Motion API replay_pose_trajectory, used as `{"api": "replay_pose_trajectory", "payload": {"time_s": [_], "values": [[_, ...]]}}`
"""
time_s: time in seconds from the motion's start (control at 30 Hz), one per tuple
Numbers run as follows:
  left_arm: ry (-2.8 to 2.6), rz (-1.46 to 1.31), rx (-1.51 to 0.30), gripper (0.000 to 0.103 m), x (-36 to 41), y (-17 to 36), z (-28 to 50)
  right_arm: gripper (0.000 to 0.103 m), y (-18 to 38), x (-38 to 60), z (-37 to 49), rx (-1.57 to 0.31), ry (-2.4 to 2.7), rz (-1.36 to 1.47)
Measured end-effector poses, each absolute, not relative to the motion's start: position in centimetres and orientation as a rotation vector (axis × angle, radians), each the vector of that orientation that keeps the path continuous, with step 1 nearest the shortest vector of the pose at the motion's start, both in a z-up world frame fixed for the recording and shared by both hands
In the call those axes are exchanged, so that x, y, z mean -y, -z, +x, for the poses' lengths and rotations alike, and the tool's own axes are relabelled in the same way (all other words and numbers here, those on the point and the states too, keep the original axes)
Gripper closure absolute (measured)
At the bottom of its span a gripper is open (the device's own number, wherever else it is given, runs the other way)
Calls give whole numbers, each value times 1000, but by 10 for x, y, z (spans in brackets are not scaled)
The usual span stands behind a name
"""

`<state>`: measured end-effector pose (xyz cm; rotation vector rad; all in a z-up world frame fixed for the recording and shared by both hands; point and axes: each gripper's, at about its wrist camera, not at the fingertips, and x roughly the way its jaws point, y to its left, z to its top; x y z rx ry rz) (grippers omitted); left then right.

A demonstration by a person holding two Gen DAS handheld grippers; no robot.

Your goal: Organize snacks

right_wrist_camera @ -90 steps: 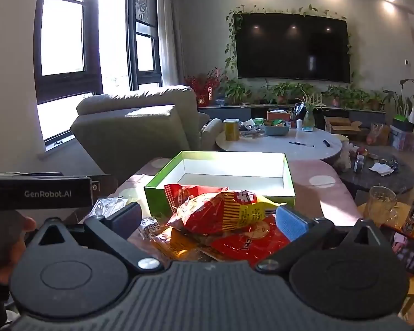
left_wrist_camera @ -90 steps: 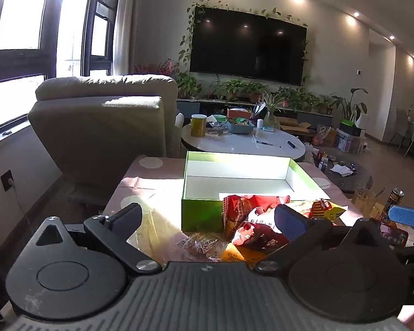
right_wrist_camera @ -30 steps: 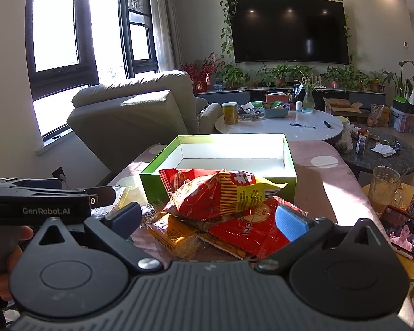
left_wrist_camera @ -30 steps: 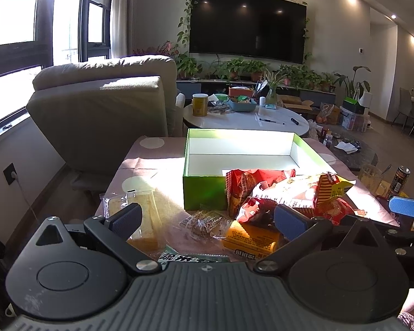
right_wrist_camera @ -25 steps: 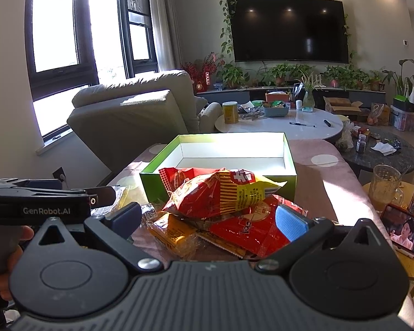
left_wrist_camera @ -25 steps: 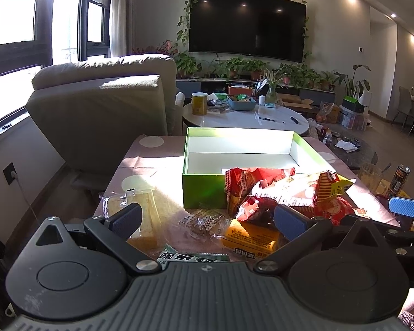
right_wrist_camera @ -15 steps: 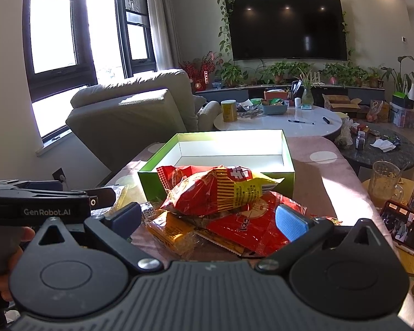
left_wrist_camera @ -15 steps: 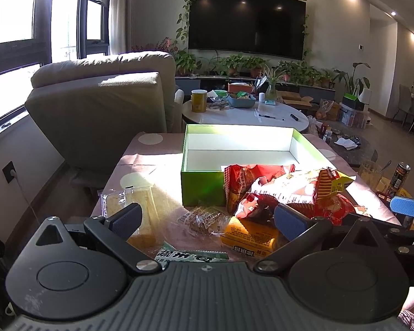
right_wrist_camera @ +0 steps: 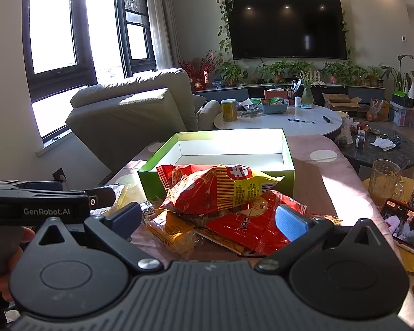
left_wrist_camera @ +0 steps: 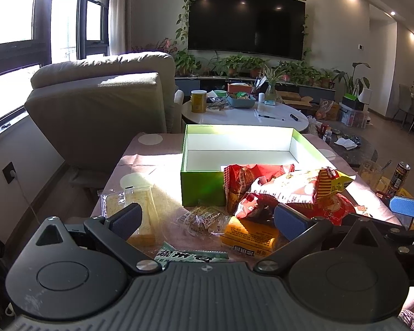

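Both the left gripper (left_wrist_camera: 207, 219) and the right gripper (right_wrist_camera: 208, 218) hover tilted slightly downward, jaws spread wide and empty, over the snack bags (right_wrist_camera: 220, 190) piled against the green box (right_wrist_camera: 229, 149) on the table (right_wrist_camera: 328, 184).

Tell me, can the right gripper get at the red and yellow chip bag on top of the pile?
Probably yes. The right gripper is open, and the red and yellow chip bag lies on top of the snack pile ahead of its fingers, uncovered.
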<state>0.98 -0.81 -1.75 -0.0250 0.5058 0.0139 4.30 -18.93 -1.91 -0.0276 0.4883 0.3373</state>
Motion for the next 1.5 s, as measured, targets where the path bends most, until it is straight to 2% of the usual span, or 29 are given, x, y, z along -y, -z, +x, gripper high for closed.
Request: {"api": "replay_pose_trajectory", "payload": {"time_s": [1.13,1.5], "values": [[-19,-17,-514,1,8,18,10,28,13,203,47,-482,-396,-11],[179,-41,-520,1,27,12,21,28,0,225,88,-505,-383,21]]}}
